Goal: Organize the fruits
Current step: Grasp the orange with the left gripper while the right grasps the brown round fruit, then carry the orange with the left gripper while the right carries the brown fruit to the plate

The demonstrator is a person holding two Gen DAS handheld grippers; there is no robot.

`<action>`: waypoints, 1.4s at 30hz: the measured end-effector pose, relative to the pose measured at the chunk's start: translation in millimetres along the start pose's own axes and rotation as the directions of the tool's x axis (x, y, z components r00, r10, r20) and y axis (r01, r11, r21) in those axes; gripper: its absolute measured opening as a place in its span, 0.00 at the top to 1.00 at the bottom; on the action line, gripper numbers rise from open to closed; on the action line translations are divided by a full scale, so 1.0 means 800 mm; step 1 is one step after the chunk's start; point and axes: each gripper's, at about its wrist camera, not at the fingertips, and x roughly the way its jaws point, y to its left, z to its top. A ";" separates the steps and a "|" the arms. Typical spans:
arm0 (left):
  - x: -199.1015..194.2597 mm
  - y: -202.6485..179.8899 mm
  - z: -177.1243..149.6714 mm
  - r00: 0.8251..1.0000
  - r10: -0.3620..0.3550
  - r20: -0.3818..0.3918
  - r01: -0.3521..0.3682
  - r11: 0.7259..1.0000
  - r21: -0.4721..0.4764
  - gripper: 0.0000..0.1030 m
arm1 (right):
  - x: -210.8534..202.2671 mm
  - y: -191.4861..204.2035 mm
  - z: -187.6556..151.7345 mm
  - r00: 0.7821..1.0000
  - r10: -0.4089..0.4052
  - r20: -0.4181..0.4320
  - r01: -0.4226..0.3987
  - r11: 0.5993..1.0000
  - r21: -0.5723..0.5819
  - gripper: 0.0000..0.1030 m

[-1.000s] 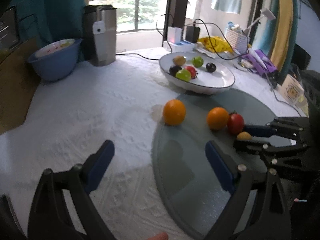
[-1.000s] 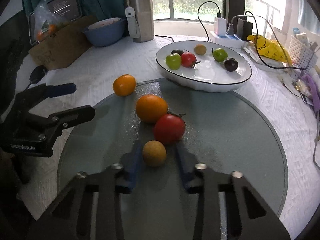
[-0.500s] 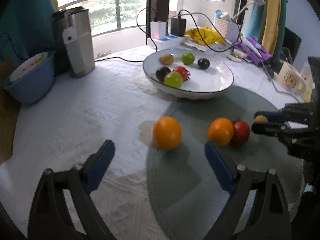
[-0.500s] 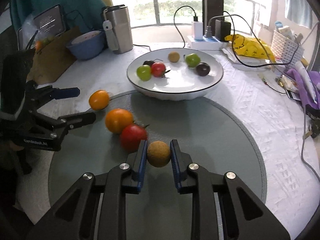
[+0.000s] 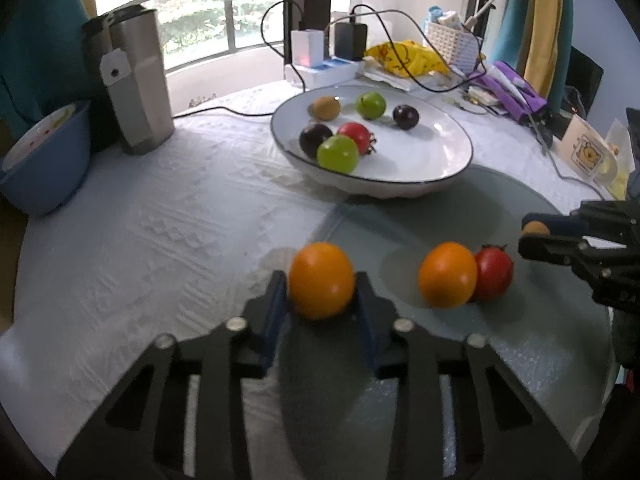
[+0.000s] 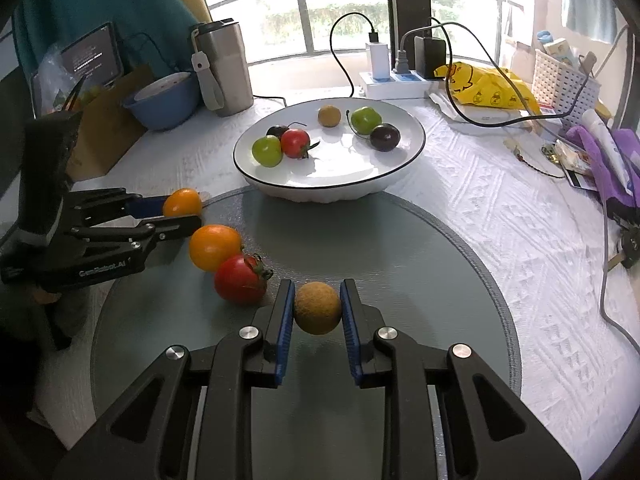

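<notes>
Now an orange fruit (image 5: 321, 280) is clamped between the just-closed jaws of the left gripper (image 5: 321, 300). A small brown fruit (image 6: 317, 307) is gripped between the right gripper's (image 6: 317, 308) jaws; a red tomato (image 6: 240, 279) is seen just left of them.

White lettering on the side of the left gripper (image 6: 182, 218), in the right wrist view, appears to read "GenRobot.AI", though the small letters are not fully sharp. A dark tablet screen (image 6: 94, 58) propped at the far left edge of the table shows lines of pale text too small to read. The yellow bag (image 6: 484, 88) near the far right edge and a small card (image 5: 588, 154) carry cartoon pictures, with no legible words.
</notes>
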 end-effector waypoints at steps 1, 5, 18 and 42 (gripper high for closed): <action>0.001 -0.001 0.001 1.000 0.003 0.000 -0.003 1.000 0.003 0.68 | -0.001 -0.001 -0.001 1.000 0.000 0.001 0.000 1.000 0.001 0.76; 0.001 -0.005 0.002 1.000 0.006 -0.001 -0.006 1.000 0.003 0.68 | -0.004 -0.002 -0.002 1.000 0.000 0.006 0.000 1.000 0.003 0.76; -0.022 -0.014 -0.008 1.000 0.008 0.018 -0.008 0.999 -0.050 0.68 | -0.011 -0.002 -0.003 1.000 0.012 0.017 -0.012 1.000 0.000 0.76; -0.095 -0.044 0.067 0.987 0.046 0.154 -0.040 0.998 -0.046 0.68 | -0.070 -0.039 0.060 0.988 0.008 0.152 0.004 0.997 -0.079 0.76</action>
